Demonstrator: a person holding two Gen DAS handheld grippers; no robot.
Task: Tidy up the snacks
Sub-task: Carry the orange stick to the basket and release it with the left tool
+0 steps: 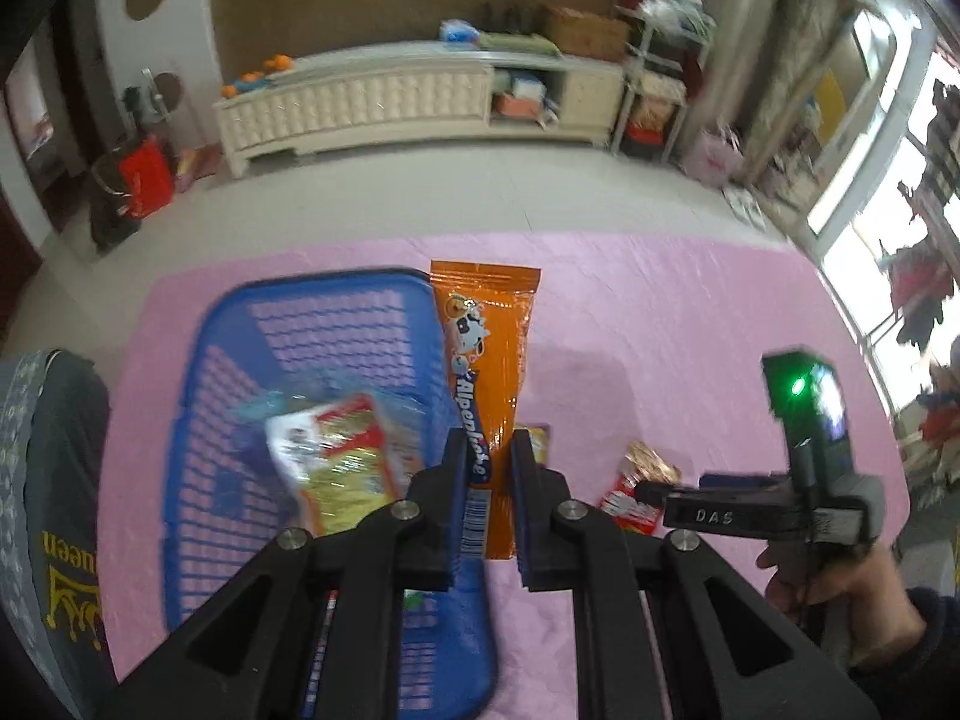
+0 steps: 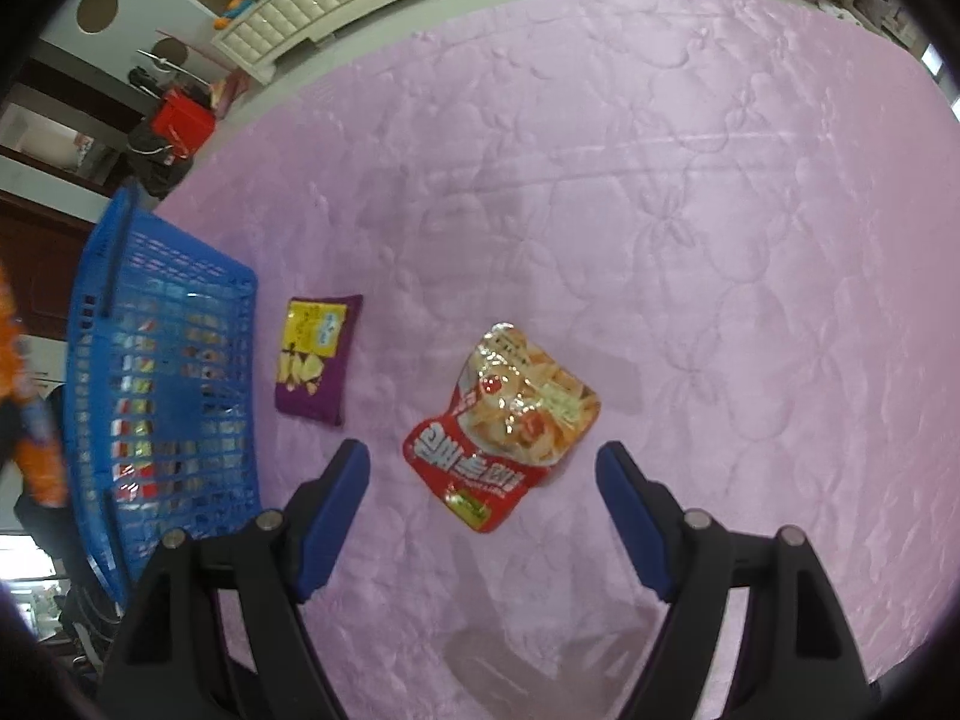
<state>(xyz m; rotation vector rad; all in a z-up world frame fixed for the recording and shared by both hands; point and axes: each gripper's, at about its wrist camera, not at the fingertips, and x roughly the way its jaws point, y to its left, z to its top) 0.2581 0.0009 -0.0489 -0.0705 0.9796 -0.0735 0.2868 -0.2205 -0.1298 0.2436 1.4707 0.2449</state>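
My left gripper [image 1: 487, 441] is shut on the lower part of a long orange Alpenliebe packet [image 1: 489, 330]. The packet hangs in the air beside the right wall of the blue plastic basket [image 1: 198, 360]. A yellow and red snack bag [image 1: 342, 462] lies inside the basket. In the right wrist view my right gripper [image 2: 480, 450] stands open just above a red snack pouch [image 2: 504, 420] that lies flat on the pink cloth [image 2: 660, 180]. A purple and yellow packet [image 2: 315, 354] lies between that pouch and the basket [image 2: 96, 276].
The pink cloth runs wide to the right and far side of the pouches. A person's hand [image 1: 840, 588] holds the right gripper, and their dark clothing [image 1: 54, 480] is at the left. A white low cabinet [image 1: 372, 102] stands across the floor.
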